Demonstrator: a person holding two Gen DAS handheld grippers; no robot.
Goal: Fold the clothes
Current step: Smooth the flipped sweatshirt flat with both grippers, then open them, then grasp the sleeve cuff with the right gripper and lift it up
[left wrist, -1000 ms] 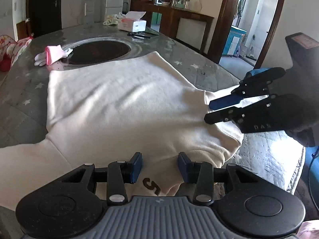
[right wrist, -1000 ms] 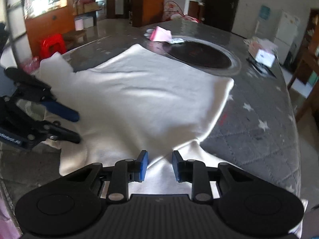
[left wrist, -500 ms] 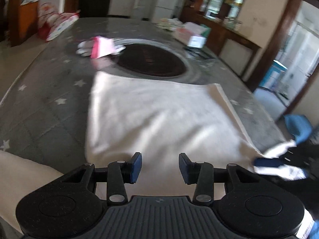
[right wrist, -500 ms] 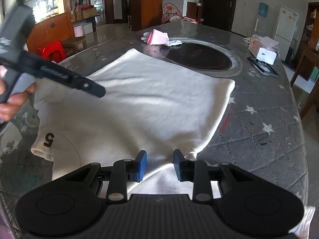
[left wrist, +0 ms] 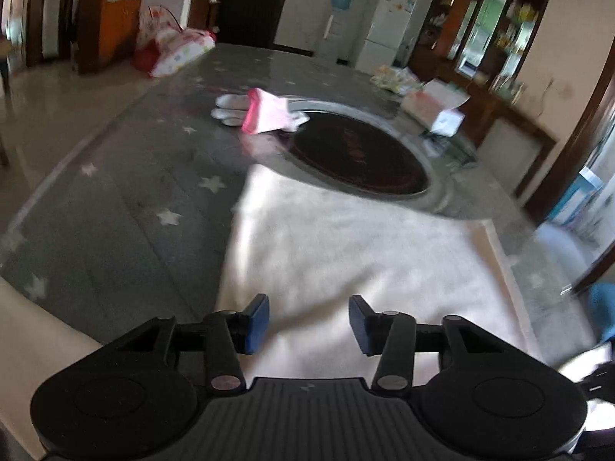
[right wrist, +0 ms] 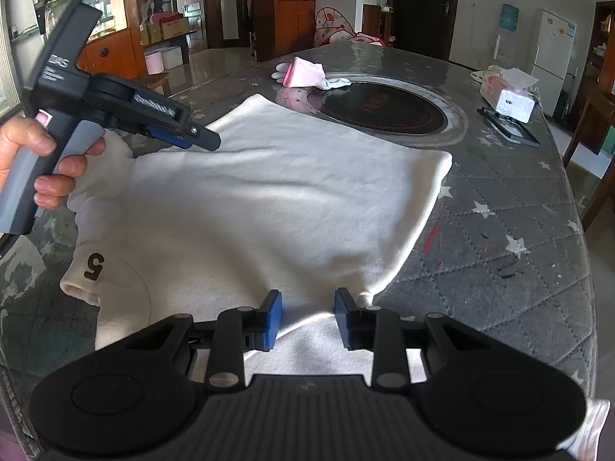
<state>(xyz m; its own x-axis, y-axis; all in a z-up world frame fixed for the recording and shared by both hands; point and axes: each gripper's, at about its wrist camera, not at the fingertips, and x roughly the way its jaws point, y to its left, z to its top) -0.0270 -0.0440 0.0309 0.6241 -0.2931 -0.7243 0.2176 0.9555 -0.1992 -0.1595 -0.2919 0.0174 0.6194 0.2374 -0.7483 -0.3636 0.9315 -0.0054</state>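
On your left, you are carrying the left gripper [right wrist: 192,134] above the cream sweatshirt [right wrist: 269,199], over its left shoulder, and its jaws are opening with nothing between them. Your hand [right wrist: 42,165] is gripping the handle with the sleeve on that side lying bunched just beneath it. The sweatshirt is lying flat on the grey star-quilted table [right wrist: 519,230], its hem end near the dark round hotplate [right wrist: 384,109] and its collar, marked with a brown 5 [right wrist: 95,266], nearest you. For a clean fold, you are best bringing those opening jaws down onto the bunched sleeve at its cuff, taking one layer of edge only, then drawing it straight across the body so no ridge forms.

To the right, the right gripper [right wrist: 307,317] is hovering over the armpit on that side, jaws part-way apart and empty, as far as I can judge. Use it to pin the body flat while the left sleeve crosses over.
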